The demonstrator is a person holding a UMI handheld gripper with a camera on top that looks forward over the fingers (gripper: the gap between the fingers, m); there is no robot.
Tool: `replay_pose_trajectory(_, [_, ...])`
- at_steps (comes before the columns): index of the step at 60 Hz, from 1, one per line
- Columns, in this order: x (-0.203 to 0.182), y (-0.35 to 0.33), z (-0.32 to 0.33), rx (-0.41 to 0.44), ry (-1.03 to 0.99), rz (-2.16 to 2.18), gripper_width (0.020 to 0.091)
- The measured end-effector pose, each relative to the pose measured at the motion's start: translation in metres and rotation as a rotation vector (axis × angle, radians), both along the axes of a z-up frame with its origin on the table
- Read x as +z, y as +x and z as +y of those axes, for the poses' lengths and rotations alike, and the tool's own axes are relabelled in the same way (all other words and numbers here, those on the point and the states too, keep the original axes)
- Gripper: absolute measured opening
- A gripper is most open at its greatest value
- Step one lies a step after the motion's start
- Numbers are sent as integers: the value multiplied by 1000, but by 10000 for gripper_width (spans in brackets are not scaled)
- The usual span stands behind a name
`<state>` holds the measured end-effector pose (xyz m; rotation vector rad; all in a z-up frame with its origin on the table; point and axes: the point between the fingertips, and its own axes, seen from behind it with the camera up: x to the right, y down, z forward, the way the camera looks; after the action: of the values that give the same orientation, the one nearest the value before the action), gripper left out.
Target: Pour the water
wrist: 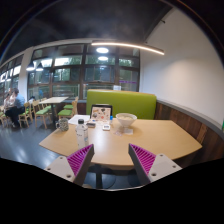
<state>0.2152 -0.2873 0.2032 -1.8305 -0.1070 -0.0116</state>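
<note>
— Where is the water vessel?
— A clear bowl-like container (125, 121) sits on the counter (150, 140), well beyond the claw (112, 160), beside small items (92, 124).
— The claw?
— Wide apart, holding nothing. A green sofa (120, 102) stands behind.

Indoor scene, moderately dim, cool cast. Main light: long ceiling strip lamp (128, 47) plus a round ceiling light (101, 50), both blown out. Windows (70, 72) look dark with lamp reflections. Bench (140, 140) top evenly lit, soft sheen, weak shadows under it. Strong fisheye: straight lines bow toward the borders. Small far items soft, detail unreadable.
</note>
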Motion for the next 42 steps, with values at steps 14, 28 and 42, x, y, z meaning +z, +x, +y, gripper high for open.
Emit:
replay_pose_trajectory(14, [-13, 7, 8, -6, -22, 46, 785])
replay_pose_trajectory(28, [-66, -49, 51, 48, -70, 52, 782])
replay_pose_trajectory(42, [-124, -128, 131, 49, -99, 72, 791])
